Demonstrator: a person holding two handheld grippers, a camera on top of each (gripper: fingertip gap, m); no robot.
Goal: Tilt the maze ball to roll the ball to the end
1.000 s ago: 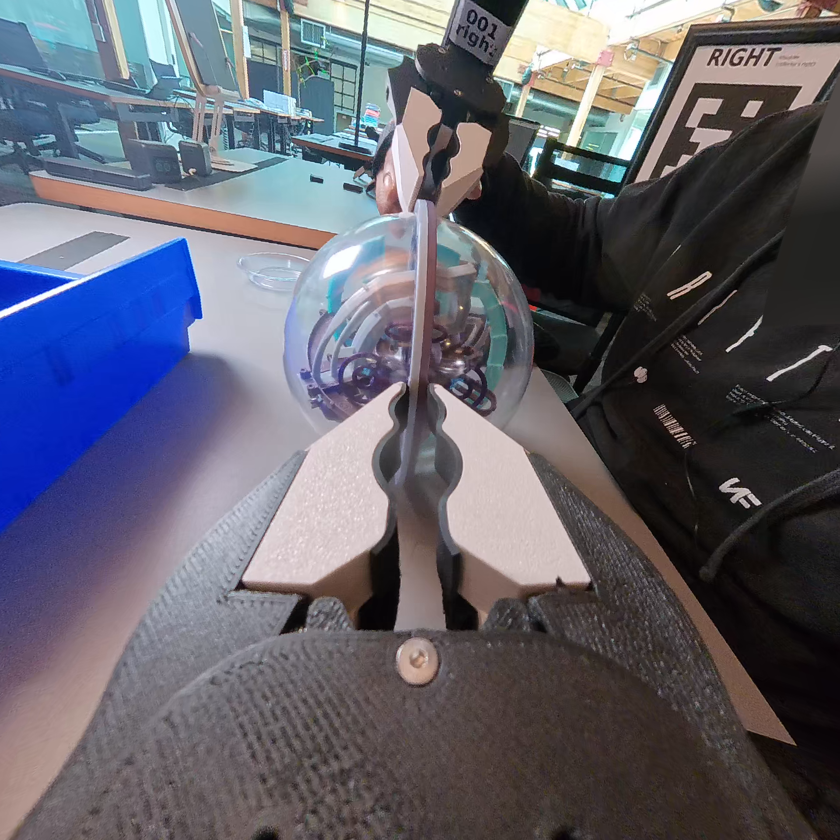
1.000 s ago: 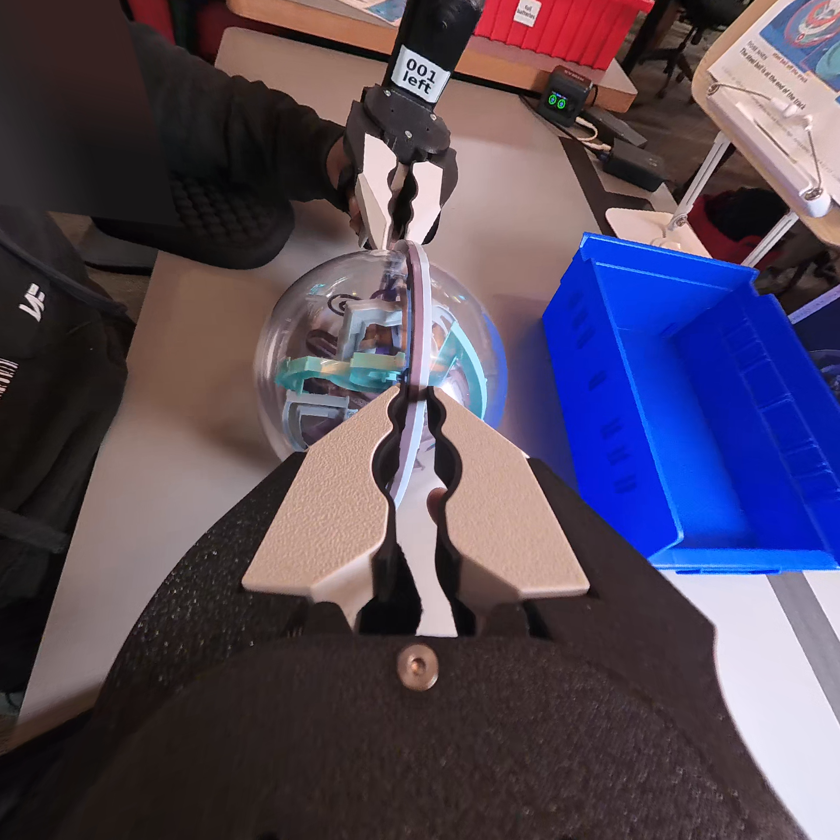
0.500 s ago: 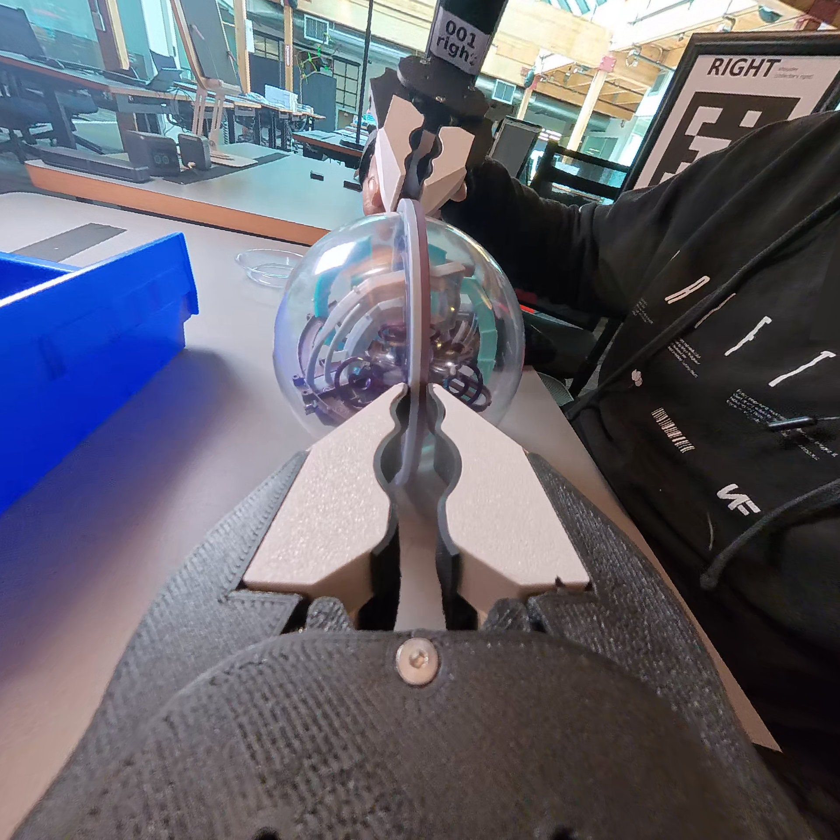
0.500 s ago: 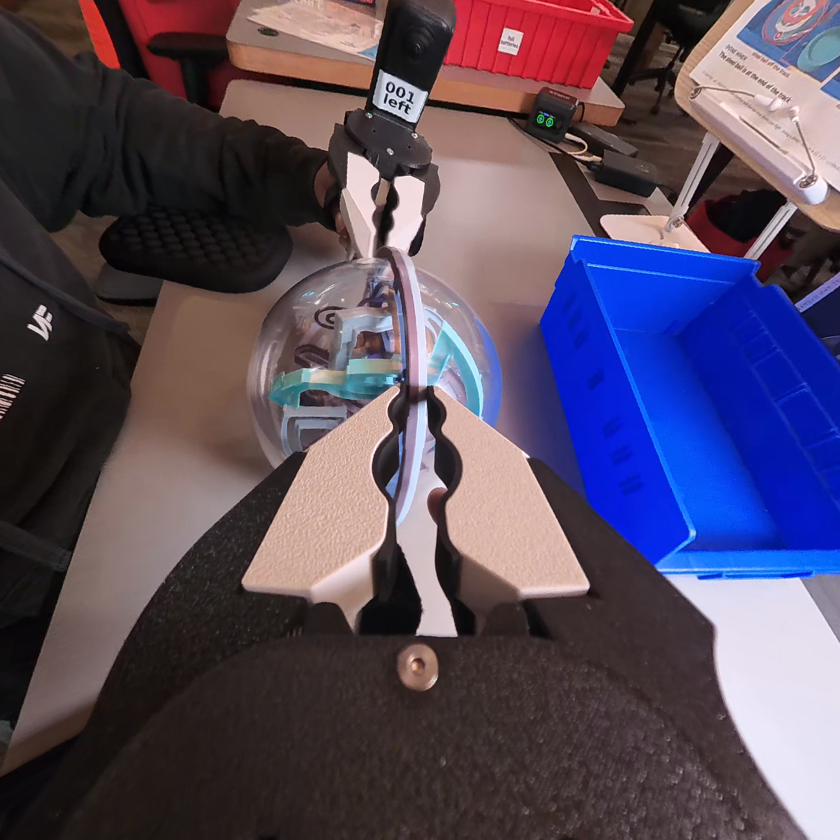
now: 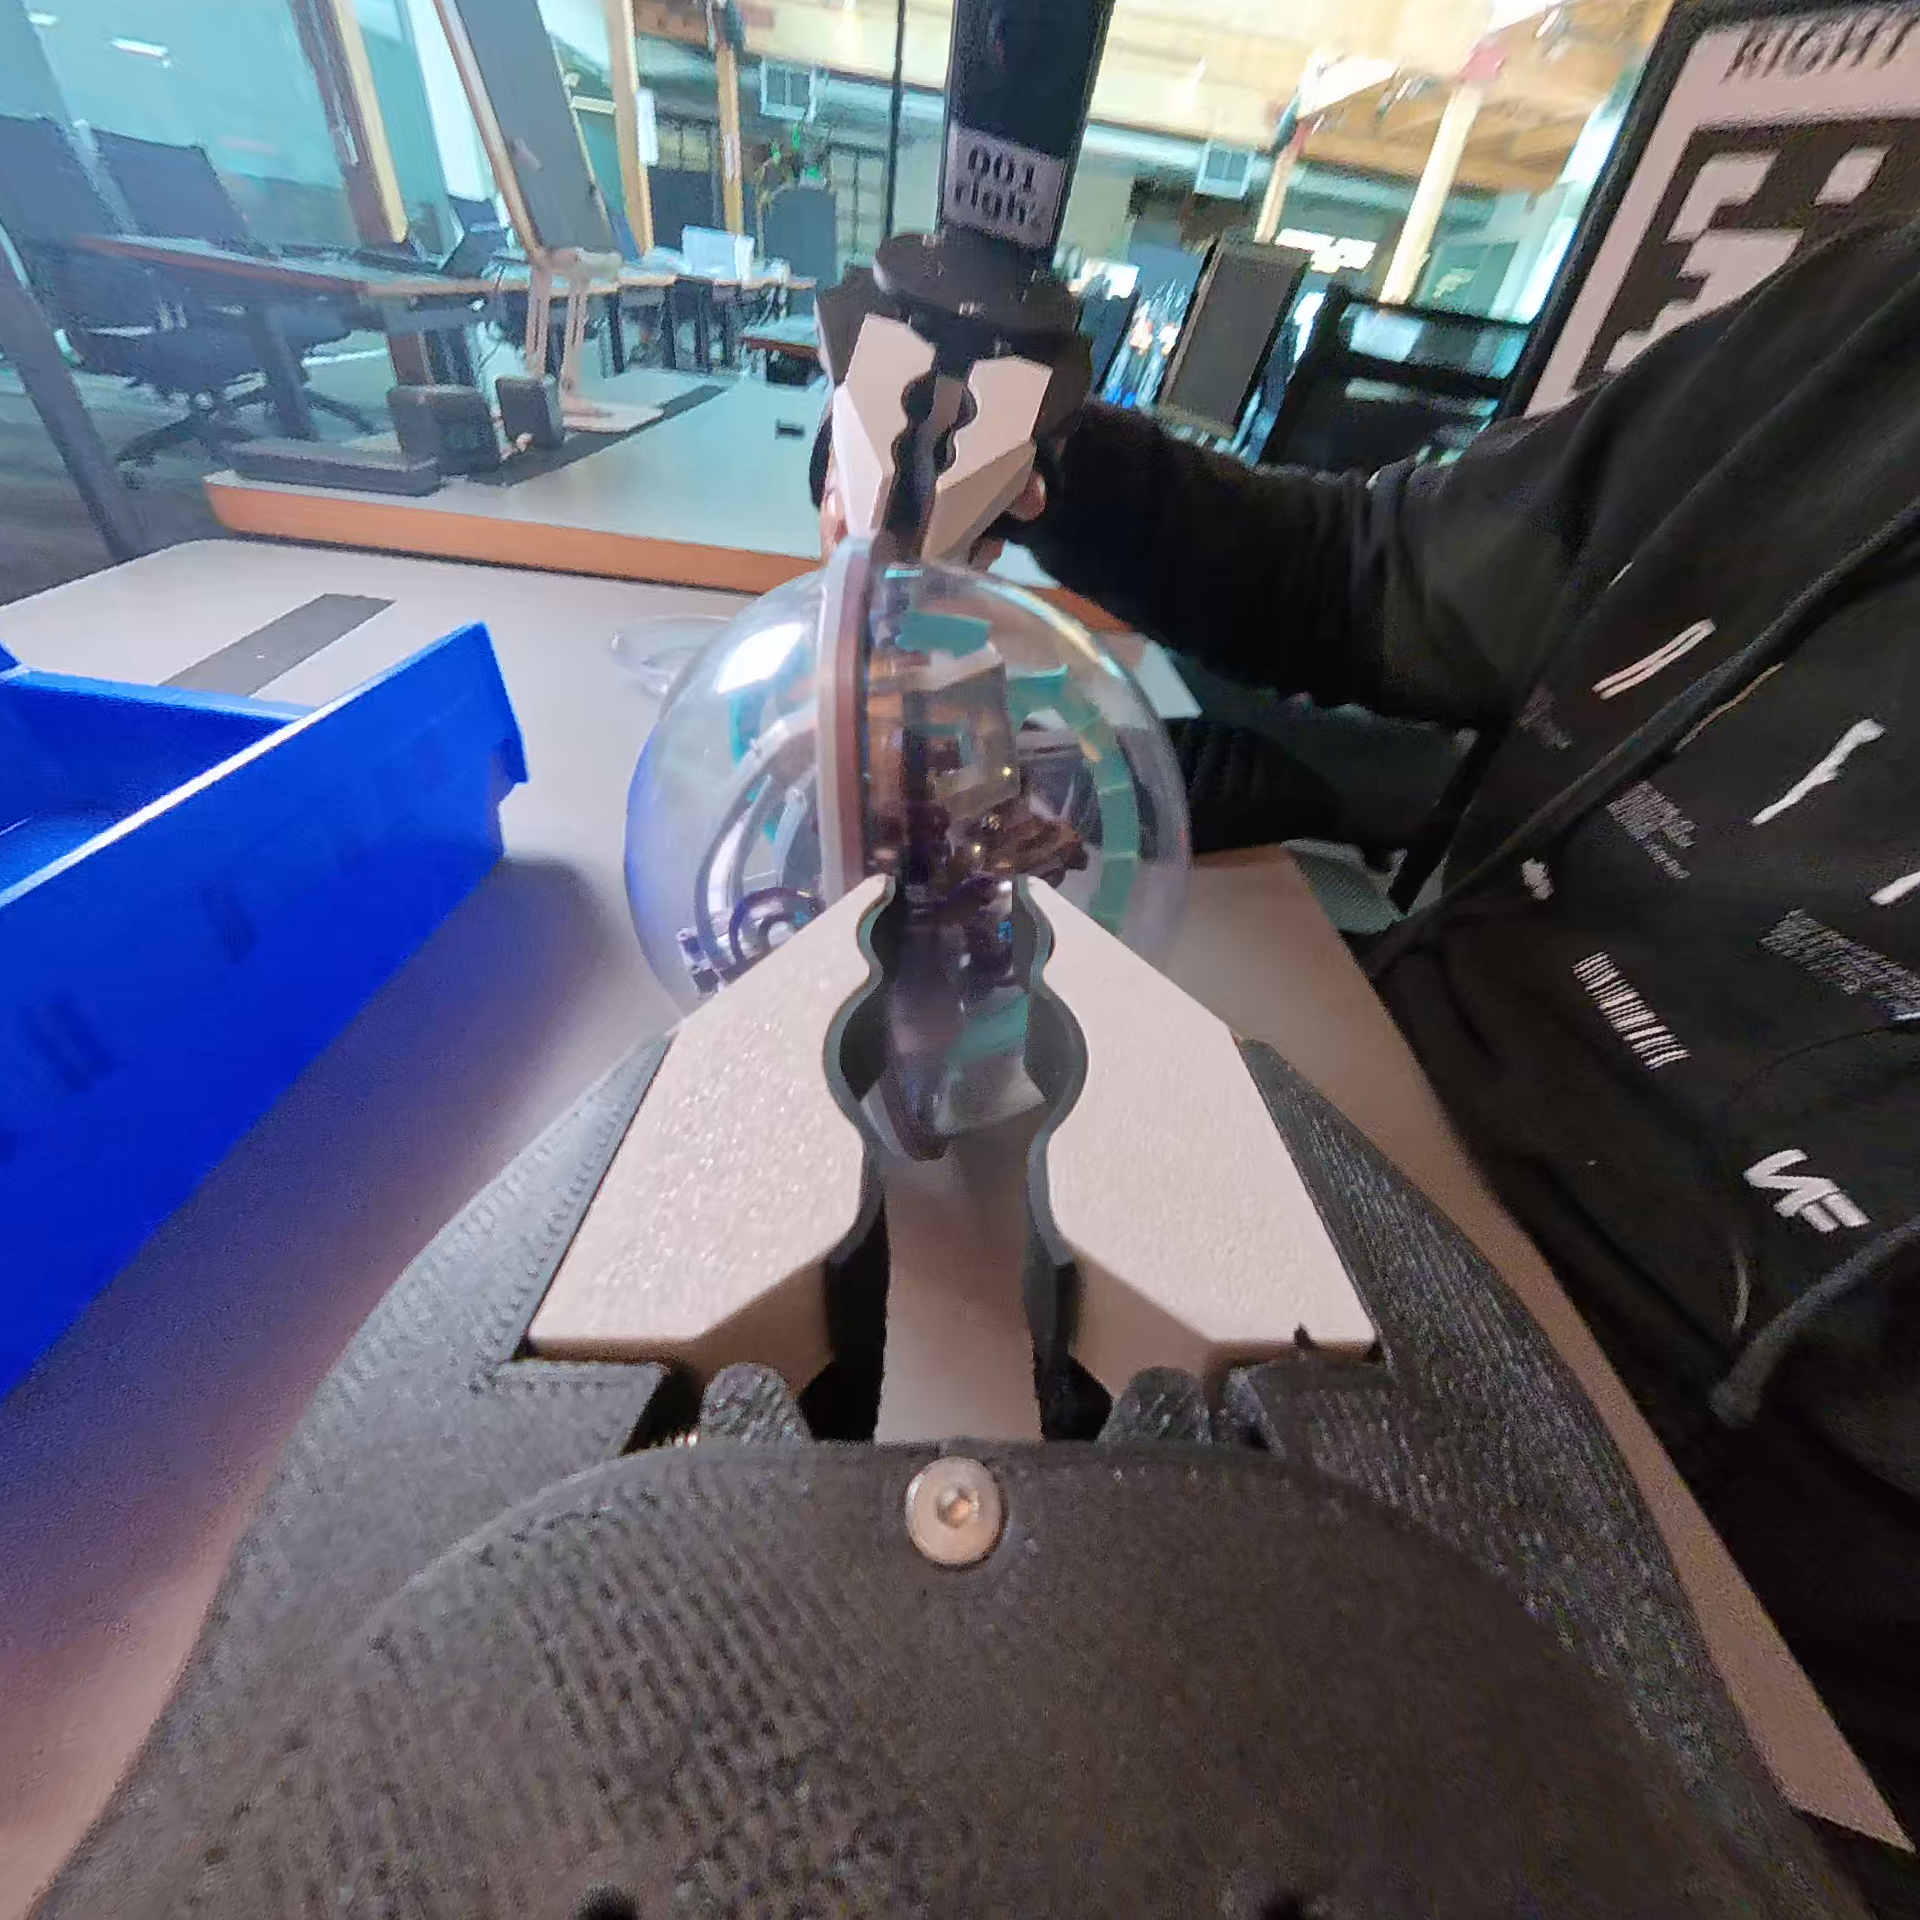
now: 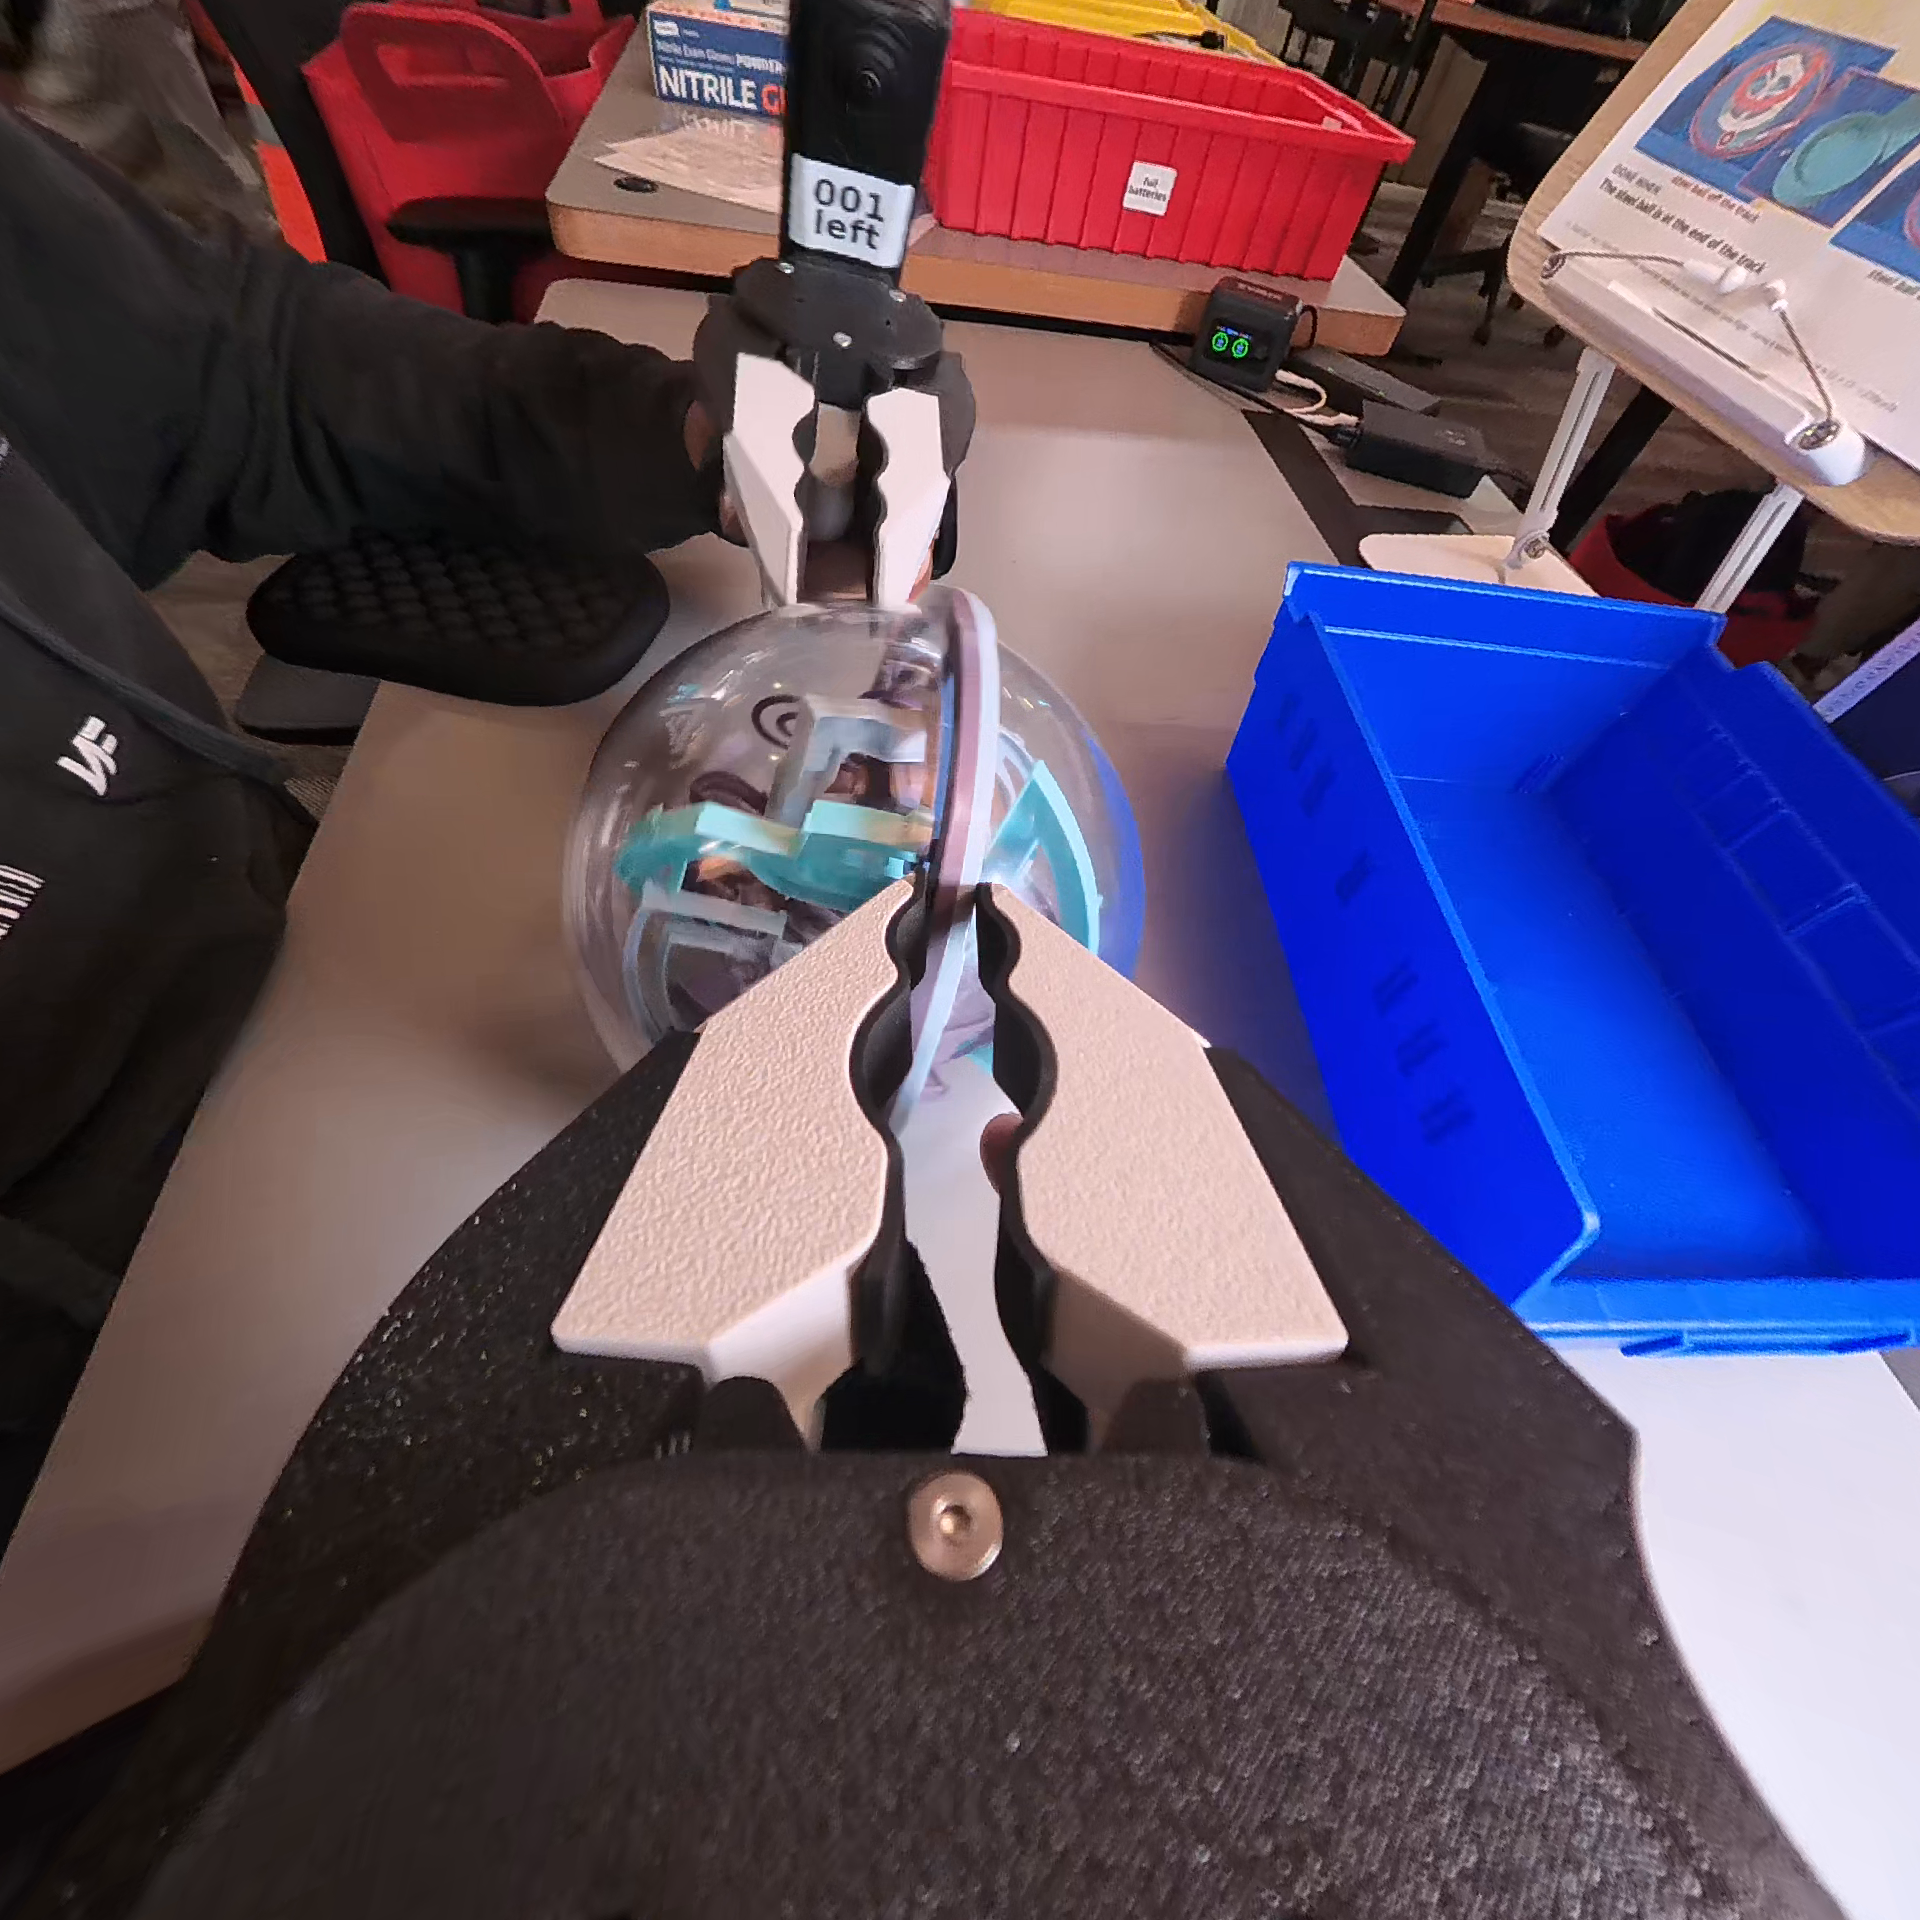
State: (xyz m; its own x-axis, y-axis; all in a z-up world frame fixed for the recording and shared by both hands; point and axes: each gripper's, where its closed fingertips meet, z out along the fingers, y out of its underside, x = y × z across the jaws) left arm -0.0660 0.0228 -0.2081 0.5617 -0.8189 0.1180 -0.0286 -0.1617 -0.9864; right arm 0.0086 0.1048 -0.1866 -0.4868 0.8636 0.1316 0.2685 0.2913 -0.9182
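The maze ball (image 5: pixel 727 790) is a clear sphere with teal, grey and purple tracks inside and a purple rim (image 5: pixel 840 727) around its middle. It sits low over the grey table (image 5: pixel 520 1039). My left gripper (image 5: pixel 958 883) is open, and the rim runs loosely through the gap near its left finger. My right gripper (image 6: pixel 943 891) is shut on the rim (image 6: pixel 961 727) at the near side of the ball (image 6: pixel 769 831). Each gripper also shows across the ball in the other view: the right one (image 5: pixel 914 540), the left one (image 6: pixel 836 587). I cannot pick out the small steel ball.
A blue bin (image 5: pixel 260 831) stands close beside the ball, on its right in the right wrist view (image 6: pixel 1382 987). A person in a black hoodie (image 5: pixel 1662 831) sits at the table's edge. A clear dish (image 5: pixel 655 649) lies beyond the ball. A red bin (image 6: pixel 1143 156) stands on a far table.
My left gripper has opened and let go of the rim. The ball has turned, so the rim now slants across both views. My right gripper still holds the rim.
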